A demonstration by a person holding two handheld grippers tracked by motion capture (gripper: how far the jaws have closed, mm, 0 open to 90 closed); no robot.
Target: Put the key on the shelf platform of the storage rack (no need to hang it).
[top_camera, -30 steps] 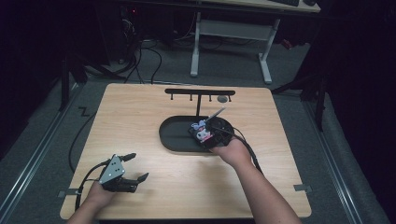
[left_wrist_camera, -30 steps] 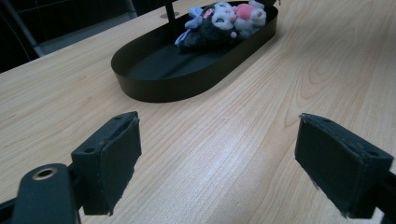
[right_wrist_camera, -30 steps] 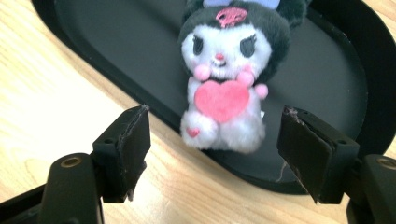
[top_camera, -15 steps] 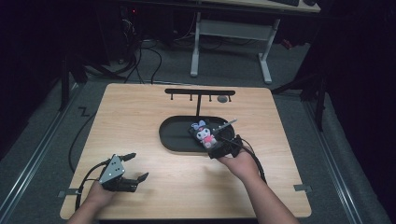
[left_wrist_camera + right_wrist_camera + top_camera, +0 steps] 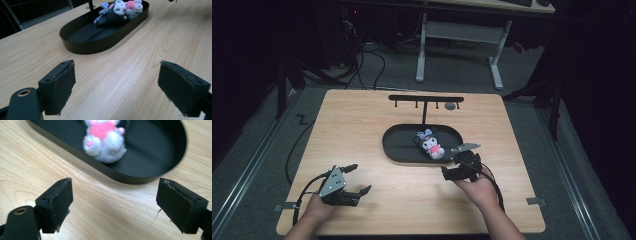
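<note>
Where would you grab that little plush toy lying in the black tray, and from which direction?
Probably the plush toy by its soft pink-and-white body, from above. It lies flat in the right half of the oval tray, whose rim blocks a sideways approach. The right gripper, jaws open just outside the rim, is nearest. Closing across the narrow body should hold better than along its length.

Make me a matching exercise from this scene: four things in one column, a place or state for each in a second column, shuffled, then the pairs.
Things
1. plush toy
2. tray
3. left gripper
4. rack

Places or states
A. open, at the near left corner of the table
B. lying in the tray's right half
C. standing behind the tray, at the far edge
D. black oval, mid-table

Pairs: 1-B, 2-D, 3-A, 4-C
</note>
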